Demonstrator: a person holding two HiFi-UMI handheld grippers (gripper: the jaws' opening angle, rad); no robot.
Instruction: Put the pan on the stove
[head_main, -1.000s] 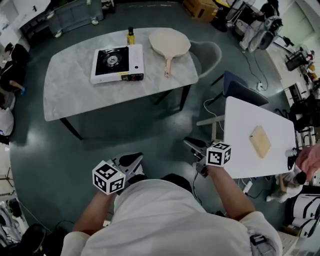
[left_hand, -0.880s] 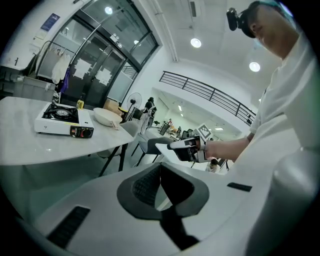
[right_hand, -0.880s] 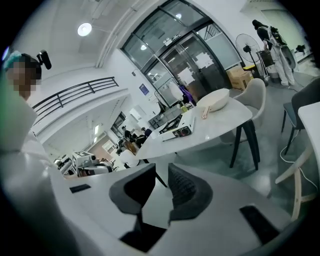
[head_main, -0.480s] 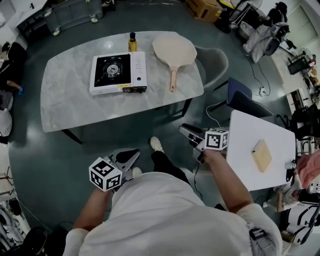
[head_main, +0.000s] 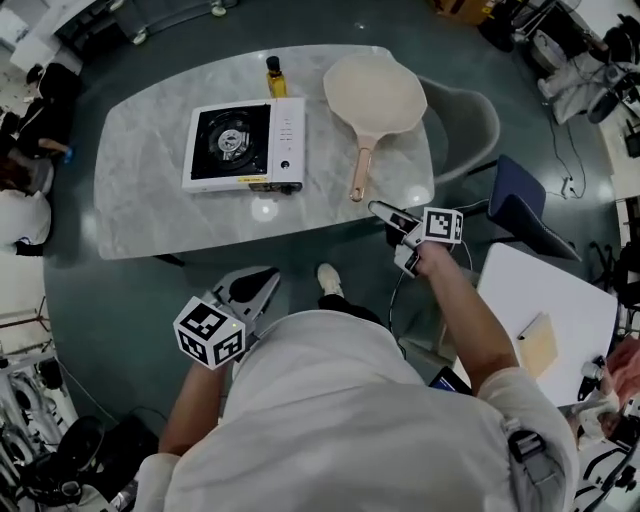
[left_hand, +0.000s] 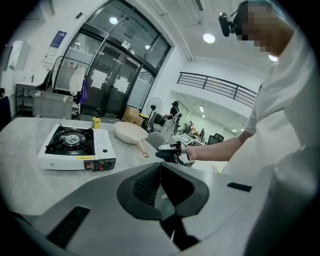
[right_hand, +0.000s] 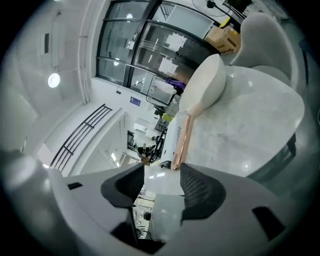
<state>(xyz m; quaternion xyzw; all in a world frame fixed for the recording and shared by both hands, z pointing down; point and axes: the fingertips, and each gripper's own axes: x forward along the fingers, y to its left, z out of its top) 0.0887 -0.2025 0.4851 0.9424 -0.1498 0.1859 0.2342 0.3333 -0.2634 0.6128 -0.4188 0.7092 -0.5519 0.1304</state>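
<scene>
Pan (head_main: 375, 95) unmoved; right claw (head_main: 385, 214) closer, jaws opening.

A cream frying pan (head_main: 375, 95) with a pinkish handle is lying on the marble table (head_main: 150, 200), seemingly rim-up. A white portable gas stove (head_main: 244, 146) is sitting near its left, not touching it.

In the right gripper view the stove (right_hand: 169, 136) is partly hidden behind the pan (right_hand: 204, 90); overhead, the chair (head_main: 470, 120) at two o'clock is partly hidden by the table (head_main: 150, 200).
</scene>
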